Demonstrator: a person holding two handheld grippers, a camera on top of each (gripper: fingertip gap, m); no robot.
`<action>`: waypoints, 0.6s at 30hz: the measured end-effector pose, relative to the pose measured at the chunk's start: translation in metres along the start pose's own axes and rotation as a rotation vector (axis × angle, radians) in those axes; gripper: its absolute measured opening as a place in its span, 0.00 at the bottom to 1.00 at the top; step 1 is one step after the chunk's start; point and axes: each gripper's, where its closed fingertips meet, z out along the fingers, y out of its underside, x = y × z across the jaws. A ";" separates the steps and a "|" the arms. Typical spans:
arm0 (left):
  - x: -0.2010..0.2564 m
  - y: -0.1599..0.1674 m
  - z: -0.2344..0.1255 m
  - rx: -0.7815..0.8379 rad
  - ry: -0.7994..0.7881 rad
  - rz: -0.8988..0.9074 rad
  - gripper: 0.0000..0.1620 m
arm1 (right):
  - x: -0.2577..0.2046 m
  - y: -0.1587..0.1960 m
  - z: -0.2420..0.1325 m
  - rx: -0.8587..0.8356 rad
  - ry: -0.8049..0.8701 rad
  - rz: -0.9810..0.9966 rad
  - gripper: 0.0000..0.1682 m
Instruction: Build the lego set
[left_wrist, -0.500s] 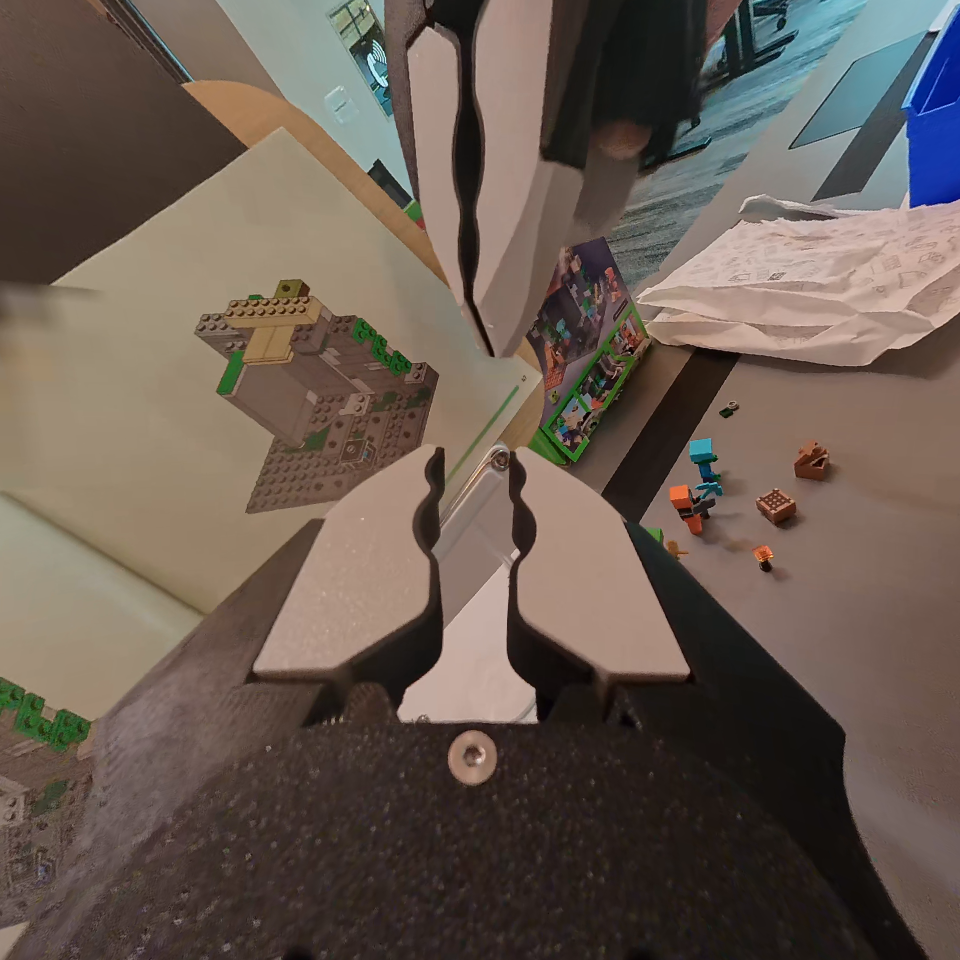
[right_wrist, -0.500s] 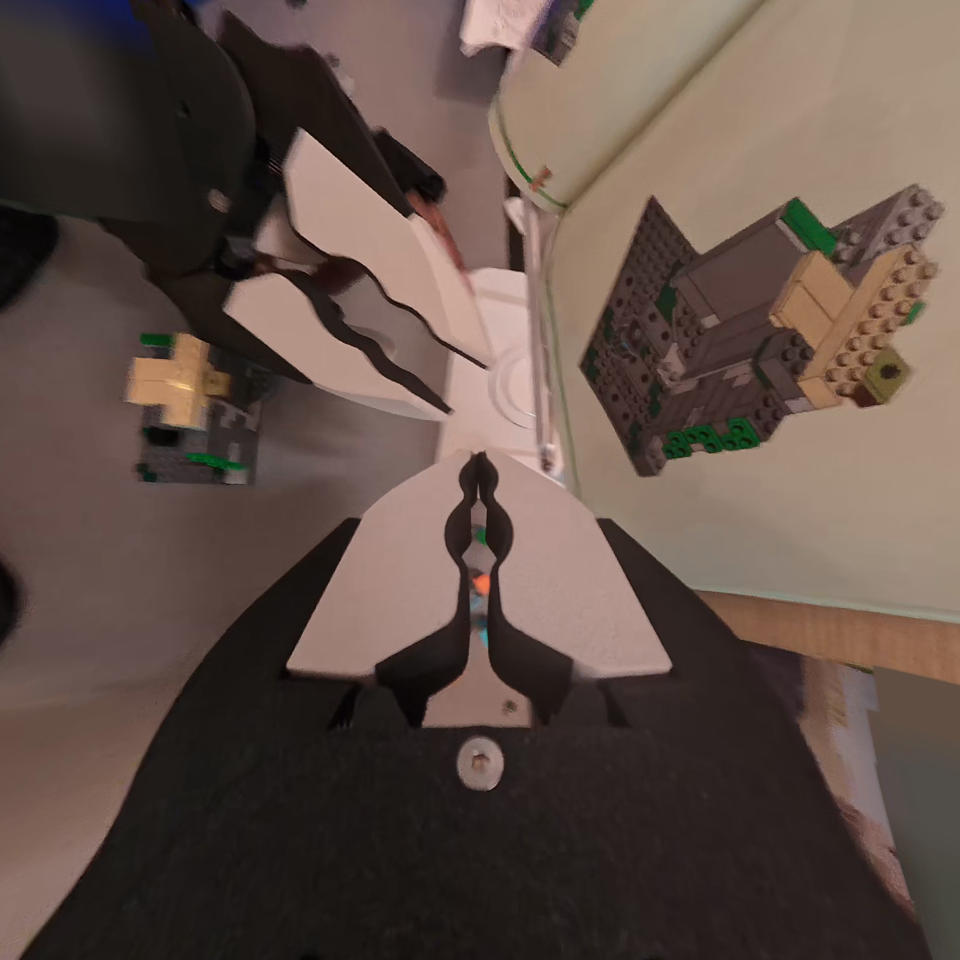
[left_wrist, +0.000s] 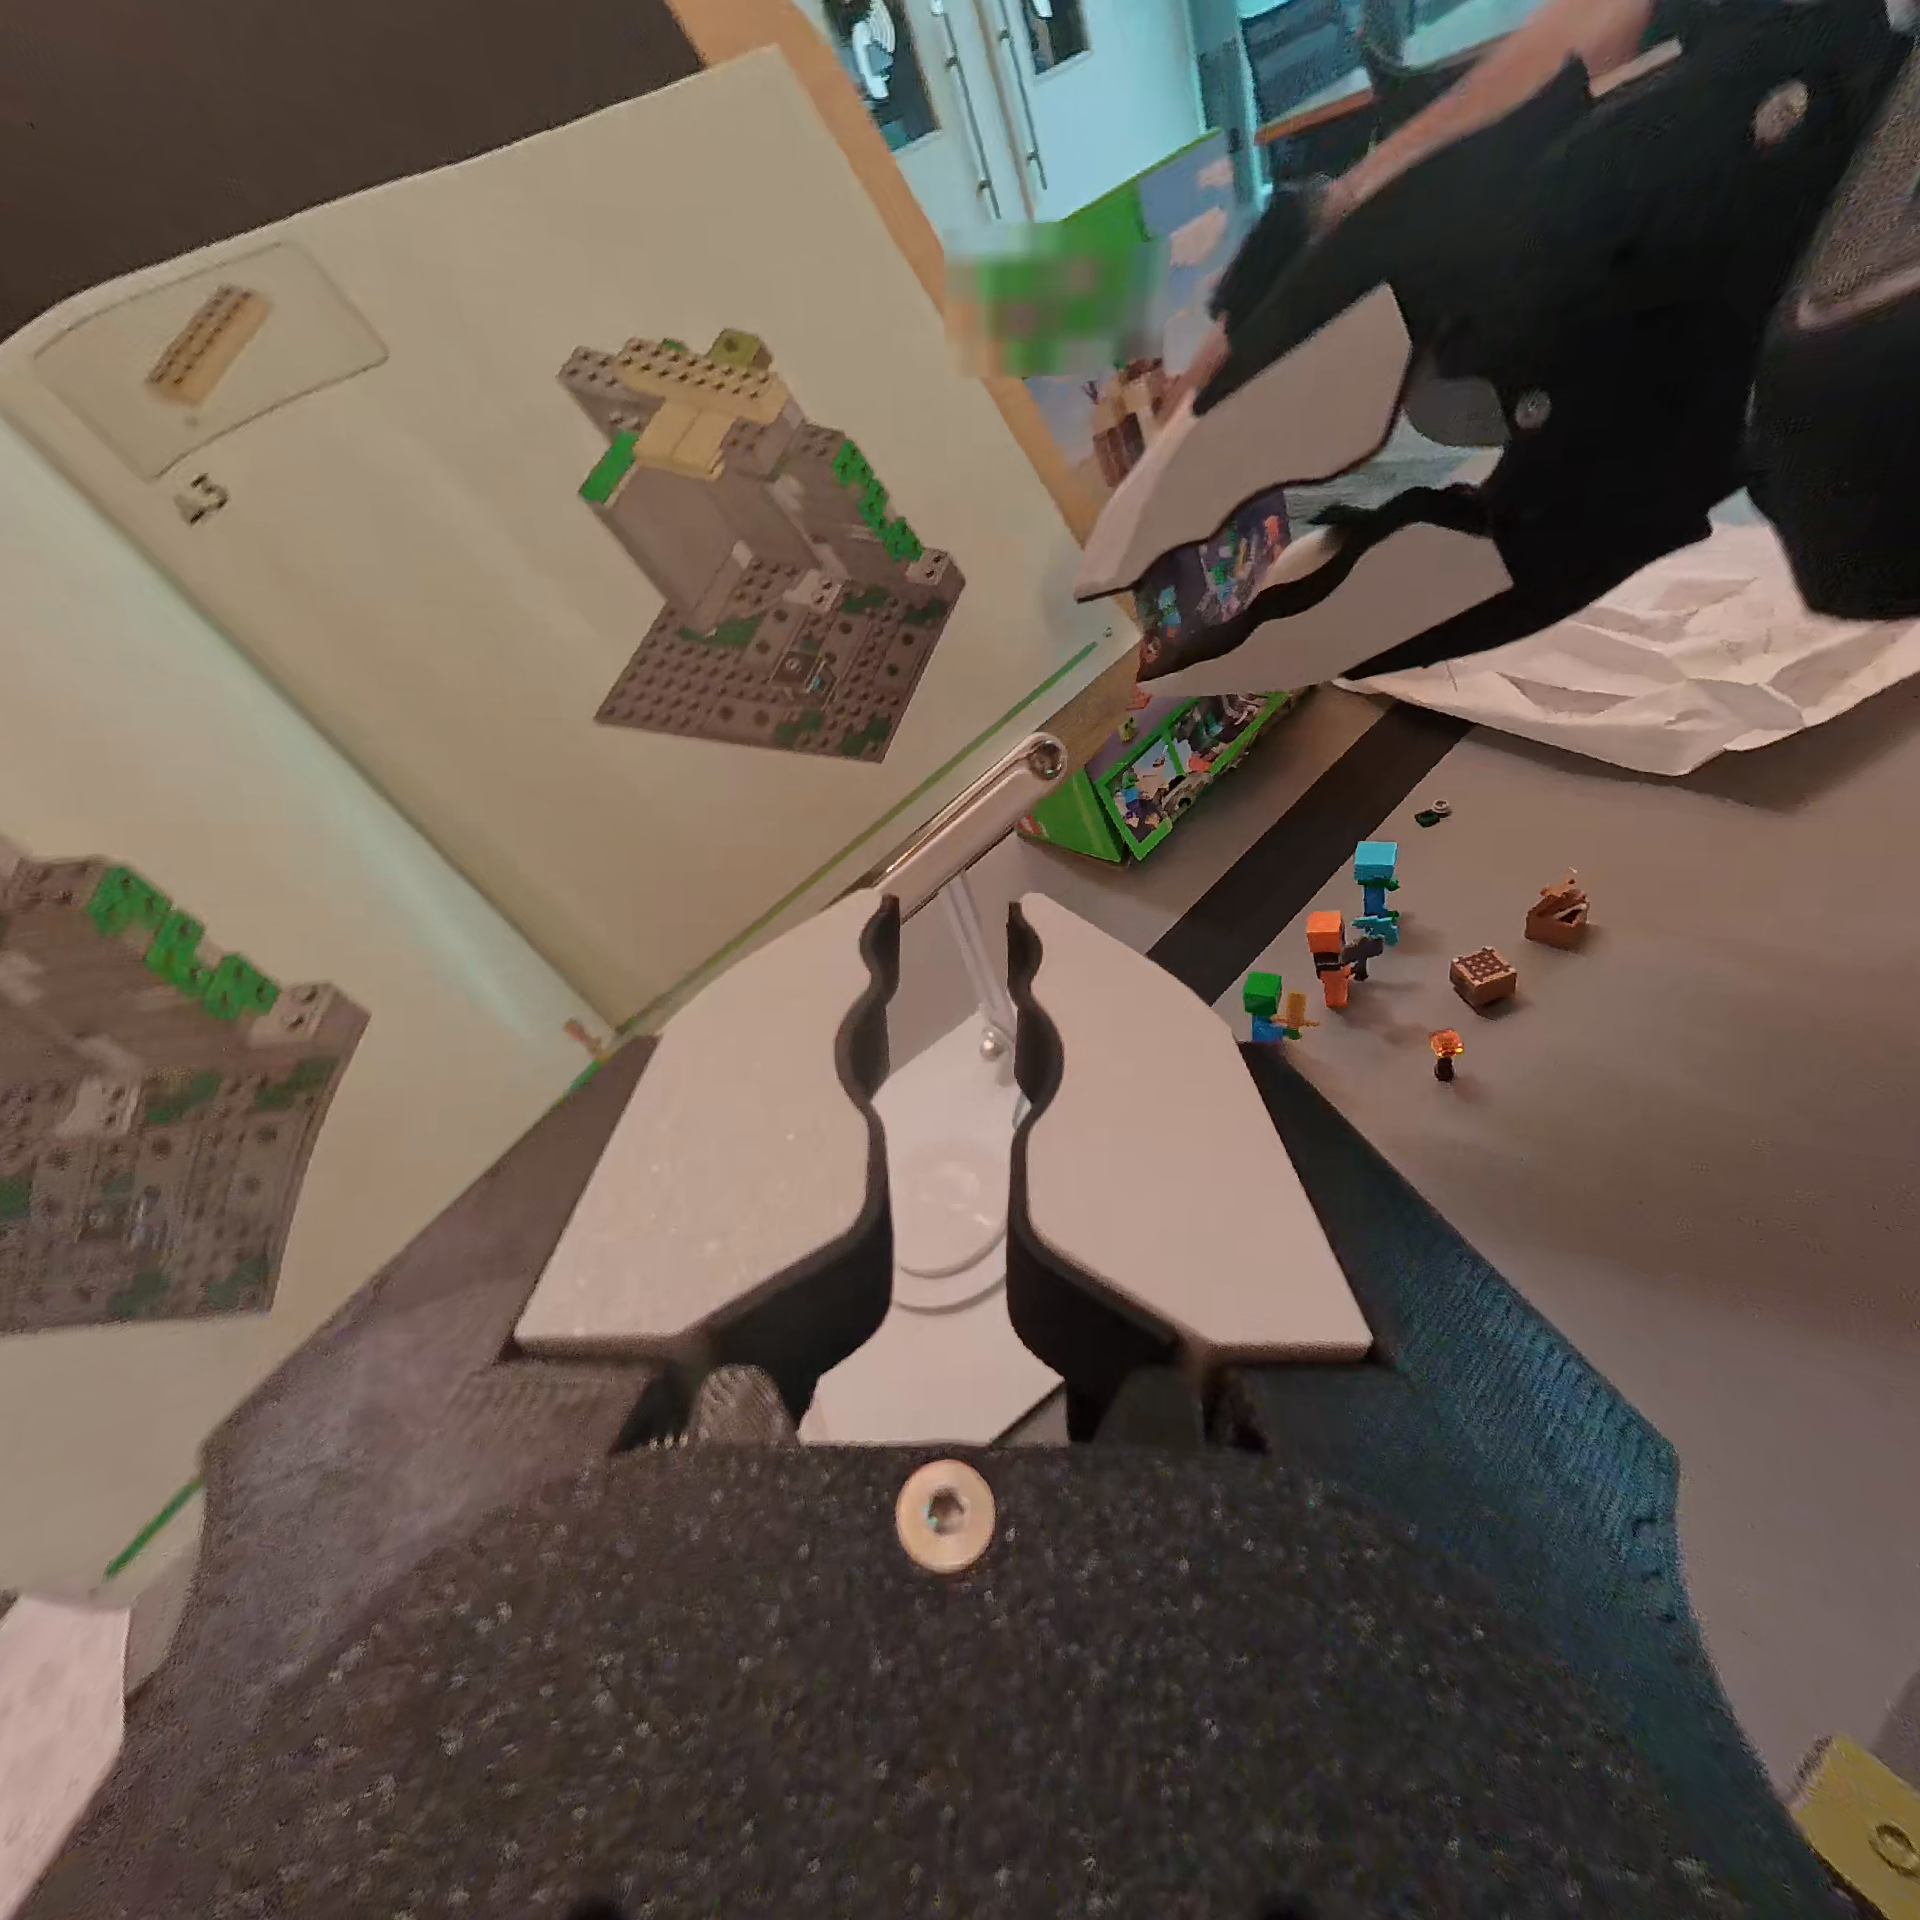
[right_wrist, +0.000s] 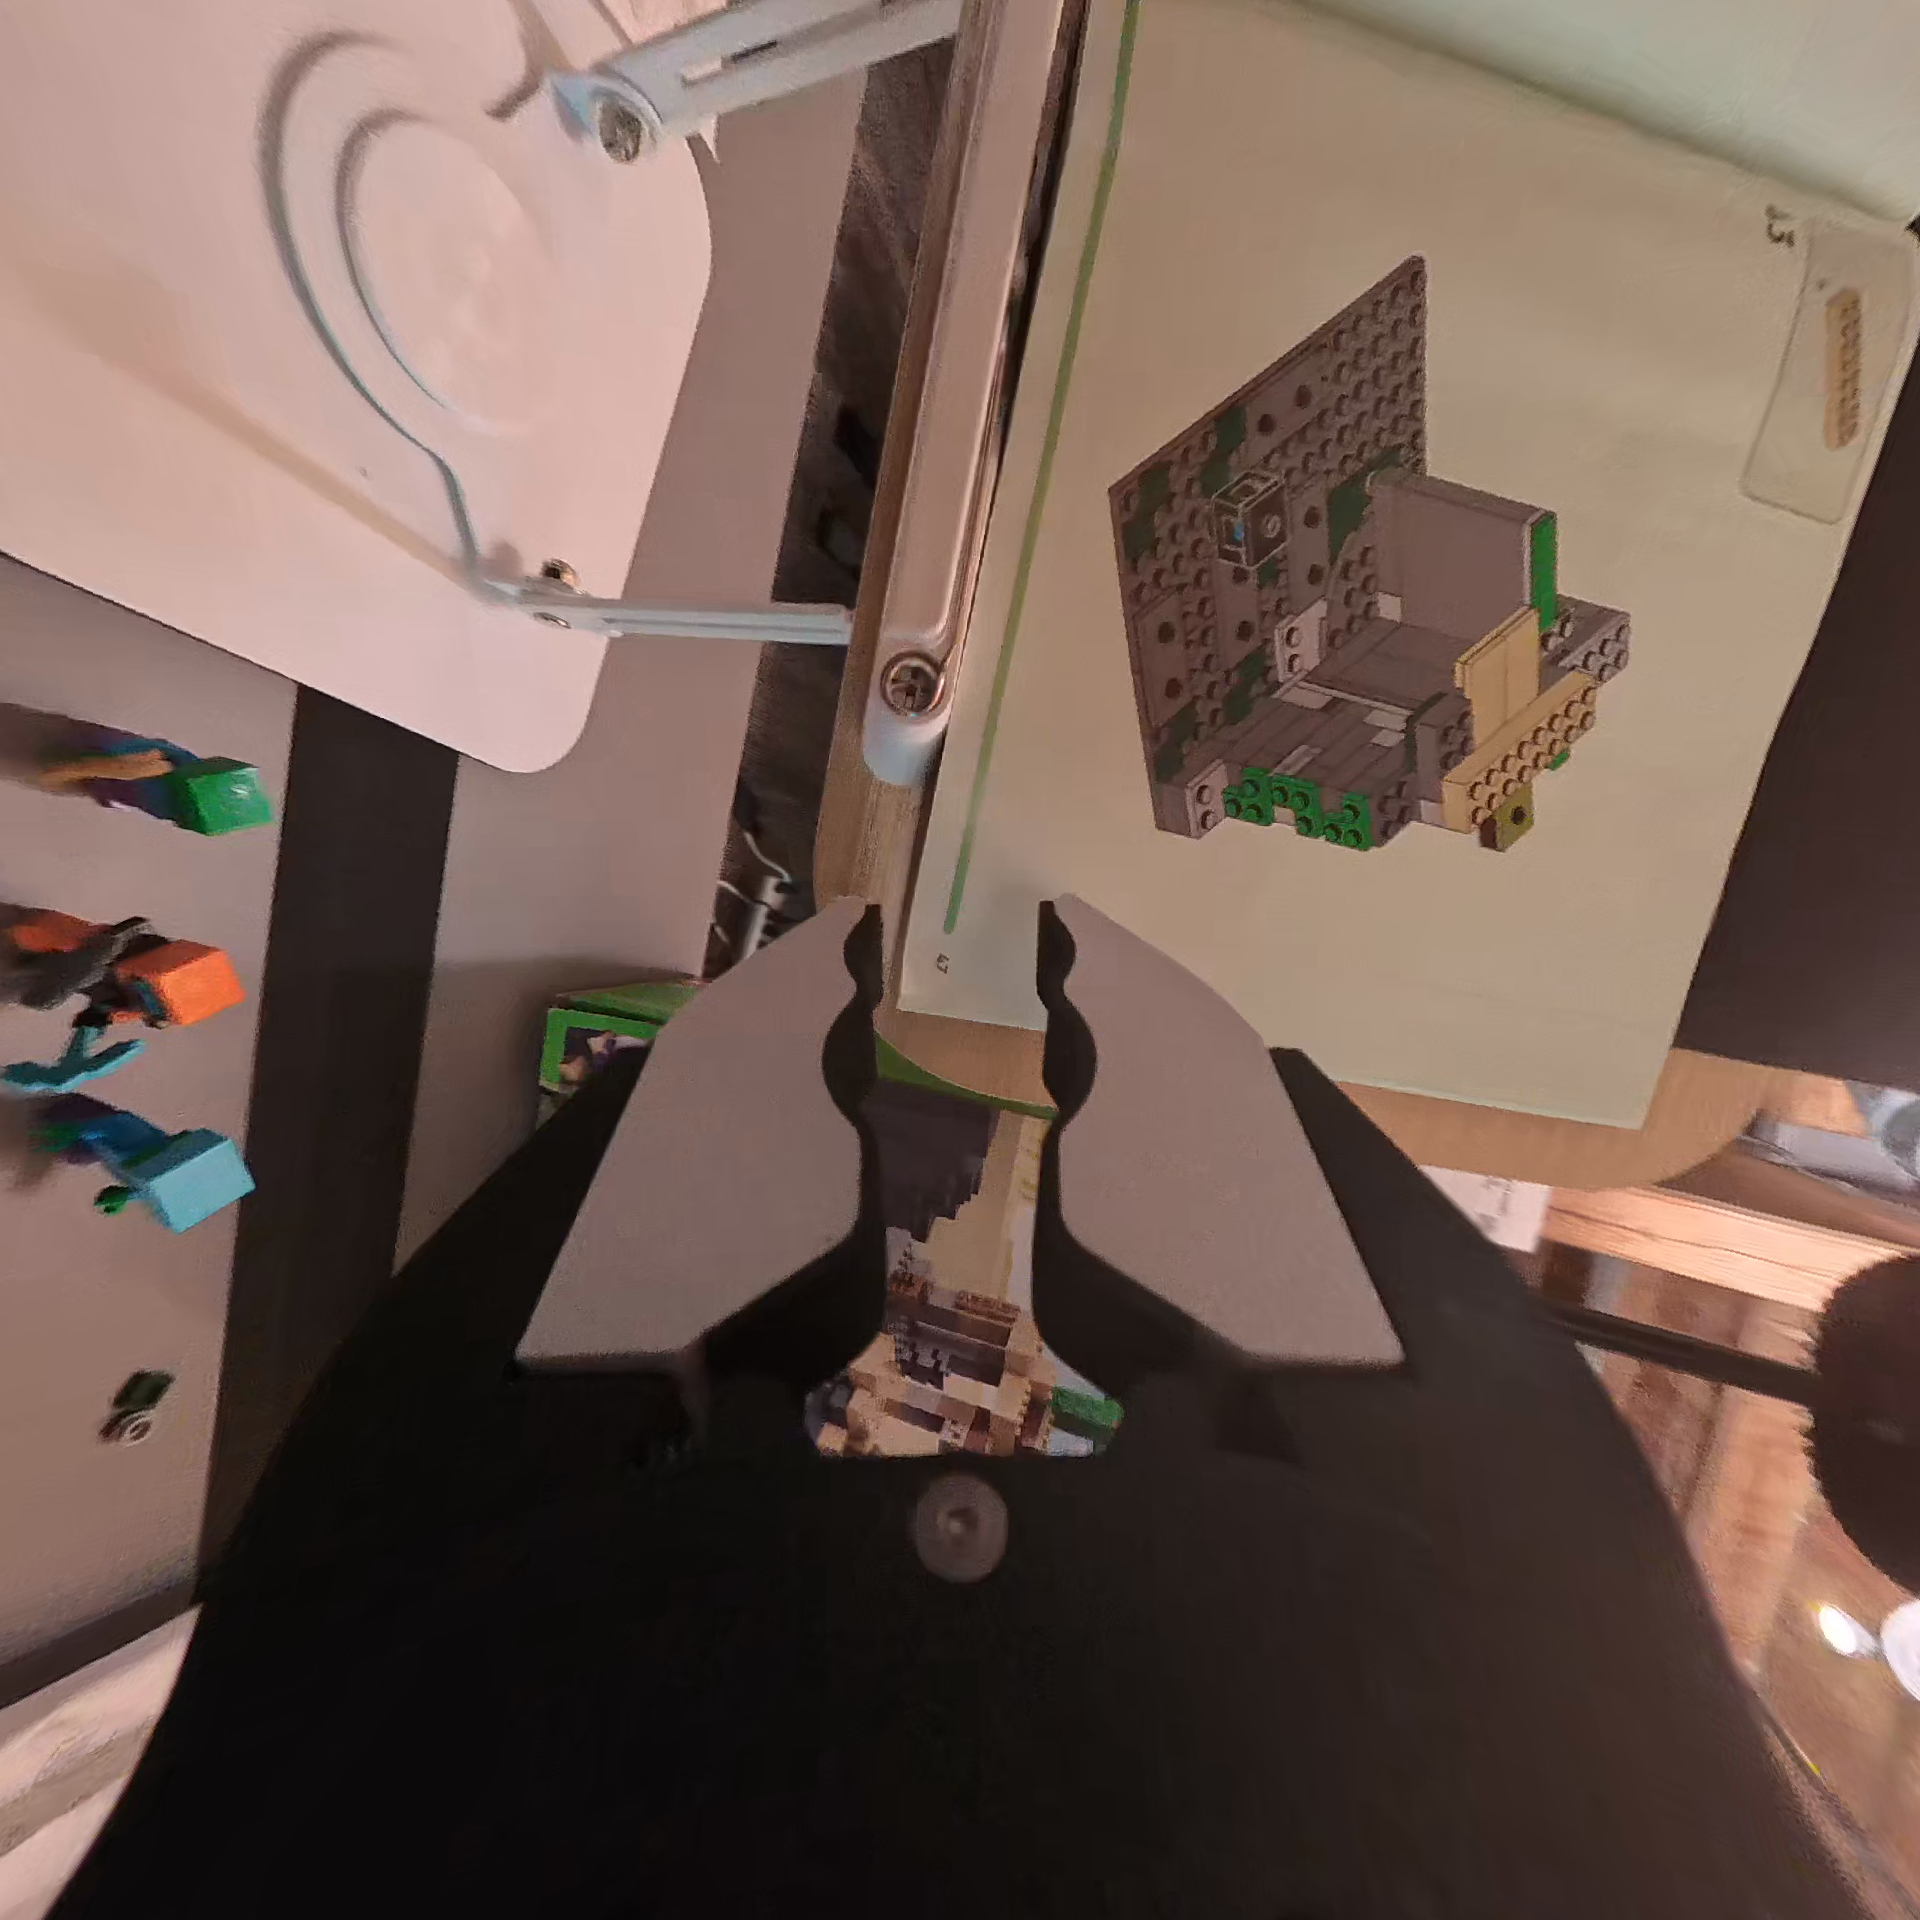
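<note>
You have a small dark step number (left_wrist: 203, 499) on the open instruction booklet (left_wrist: 436, 582). It sits at the far left of the page, just under the rounded box with the picture of a tan brick (left_wrist: 203, 343). In the right wrist view the same number shows at the far right corner of the page.

There is also a tiny page number (right_wrist: 940, 964) at the page corner, at the end of the green line (right_wrist: 1039, 468). It is too small to read.

The green lego box (left_wrist: 1153, 790) past the booklet has bright pictures, but any words on it are too blurry. The crumpled white paper (left_wrist: 1662, 665) far on the right has faint grey print you cannot read.
</note>
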 end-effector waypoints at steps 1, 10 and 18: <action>-0.003 0.002 -0.004 0.000 -0.011 -0.022 0.12 | -0.001 0.002 0.002 -0.010 0.013 0.001 0.16; -0.026 0.023 -0.045 0.002 -0.107 -0.180 0.12 | -0.003 0.011 0.011 -0.050 -0.020 0.004 0.06; -0.029 0.043 -0.069 -0.014 -0.115 -0.208 0.11 | -0.006 0.009 0.005 -0.065 -0.249 0.181 0.00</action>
